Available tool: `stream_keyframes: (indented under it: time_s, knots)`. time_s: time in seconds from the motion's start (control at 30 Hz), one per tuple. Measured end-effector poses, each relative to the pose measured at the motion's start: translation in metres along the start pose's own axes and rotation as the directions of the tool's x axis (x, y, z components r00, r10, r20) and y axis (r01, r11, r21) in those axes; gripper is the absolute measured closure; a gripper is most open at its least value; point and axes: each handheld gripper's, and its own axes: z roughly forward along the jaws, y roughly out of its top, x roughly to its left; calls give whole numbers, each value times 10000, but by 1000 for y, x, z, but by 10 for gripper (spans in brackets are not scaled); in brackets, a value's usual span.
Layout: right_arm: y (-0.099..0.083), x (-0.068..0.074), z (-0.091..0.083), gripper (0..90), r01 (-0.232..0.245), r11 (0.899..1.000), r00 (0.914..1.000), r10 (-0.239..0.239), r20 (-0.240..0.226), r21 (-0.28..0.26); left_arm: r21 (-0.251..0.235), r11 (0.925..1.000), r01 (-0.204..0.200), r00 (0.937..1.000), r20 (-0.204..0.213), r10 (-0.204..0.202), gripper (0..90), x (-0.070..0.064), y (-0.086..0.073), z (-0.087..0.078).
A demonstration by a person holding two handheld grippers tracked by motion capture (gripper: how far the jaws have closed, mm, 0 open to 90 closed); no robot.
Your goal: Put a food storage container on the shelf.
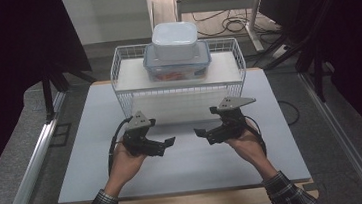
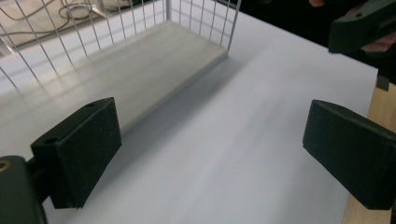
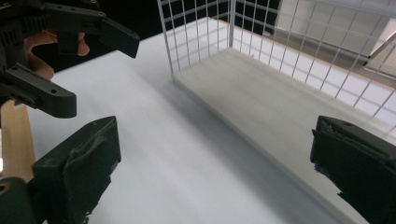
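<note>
Both hand-held grippers, left [image 1: 169, 142] and right [image 1: 201, 131], wide, empty, mid-bench. Boxes [image 1: 176, 57] on rack [image 1: 127, 93] at far edge untouched; grasp pending.

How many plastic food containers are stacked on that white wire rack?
2: a clear rectangular plastic container with blue-trimmed lid on the white wire rack, and a white lidded plastic container stacked on it. Others may be hidden.

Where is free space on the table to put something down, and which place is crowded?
Free: the white table top left of the left gripper, the part right of the right gripper, and the lower shelf inside the wire rack. Crowded: the rack's top, taken by the clear container with the white container stacked on it.
</note>
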Motion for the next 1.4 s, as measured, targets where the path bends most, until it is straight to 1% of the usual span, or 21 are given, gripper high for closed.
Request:
stream_keyframes:
  time_s: [0.1, 0.2, 0.3, 0.5, 0.73, 0.83, 0.93, 1.2, 1.4]
  knots:
    - [-8, 1, 0, 5, -115, 9999, 9999, 115, -82, 68, 278, 9996, -39, 10000, -86, 41, 39, -2, -11, 3]
    - [-16, 2, 0, 1, -60, 9997, 10000, 61, -33, 249, 475, 9989, -48, 9999, -131, 55, 36, -4, -20, 2]
    - [-24, 3, -1, 0, -155, 9991, 9999, 156, -28, 397, 507, 9987, 25, 9998, -174, -16, 36, -5, -27, 1]
    - [-39, 3, -5, 1, -273, 9982, 9996, 271, 48, 534, 671, 9977, 21, 9994, -349, 2, 36, -10, -42, -3]
    - [-58, 1, -11, 2, -365, 9971, 9992, 351, 208, 673, 747, 9970, 179, 9993, -332, -155, 34, -11, -55, -8]
    - [-65, 1, -15, 3, -277, 9977, 9991, 256, 342, 616, 791, 9966, 209, 9991, -384, -179, 33, -11, -60, -10]
    - [-71, 1, -21, 3, -361, 9979, 9986, 339, 409, 529, 817, 9964, 228, 9987, -483, -189, 33, -11, -64, -13]
    - [-87, 3, -38, 3, -532, 9973, 9970, 503, 582, 497, 953, 9951, 274, 9958, -895, -188, 34, -9, -78, -22]
    - [-96, 4, -47, 3, -549, 9969, 9957, 506, 772, 555, 1062, 9940, 281, 9945, -1034, -170, 34, -11, -87, -27]
